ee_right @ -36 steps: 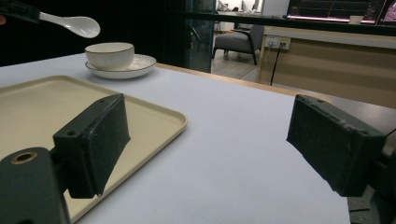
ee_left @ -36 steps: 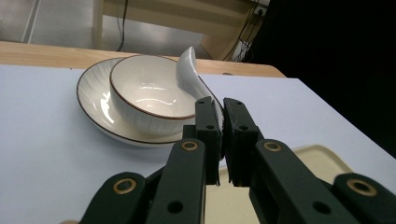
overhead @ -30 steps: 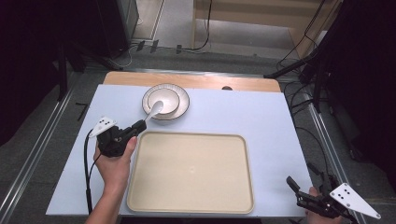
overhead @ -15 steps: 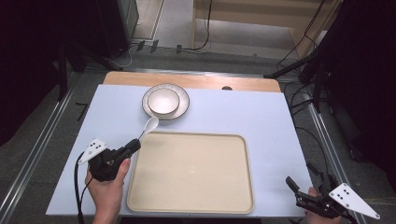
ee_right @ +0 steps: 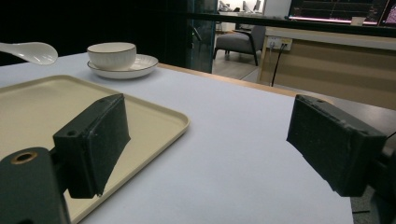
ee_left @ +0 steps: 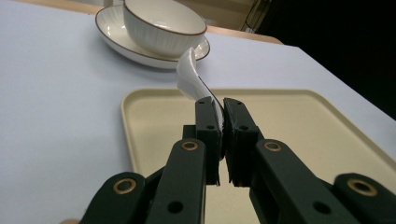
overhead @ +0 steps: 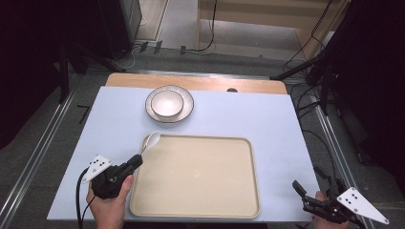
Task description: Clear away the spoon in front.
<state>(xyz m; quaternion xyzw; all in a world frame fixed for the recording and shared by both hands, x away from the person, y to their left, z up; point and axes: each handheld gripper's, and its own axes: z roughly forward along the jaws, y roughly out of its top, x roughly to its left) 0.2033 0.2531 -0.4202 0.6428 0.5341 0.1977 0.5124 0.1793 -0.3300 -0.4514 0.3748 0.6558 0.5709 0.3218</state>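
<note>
Left gripper view: the left gripper [ee_left: 223, 116] clamps the white spoon [ee_left: 190, 77] by its handle; the long axis runs straight ahead, bowl tipped toward the bowl [ee_left: 164, 25] beyond the tray [ee_left: 299, 126]. The right gripper [ee_right: 205, 140] gapes wide.

The spoon [ee_left: 192, 77] looks like glossy white ceramic. Beyond the tray [overhead: 239, 200], the bowl [overhead: 167, 103] and saucer [overhead: 187, 106] show the same glazed sheen. The tray itself is smooth matt cream plastic. The bench [overhead: 267, 119] has a matt pale cover, with bare wood at its far edge.
</note>
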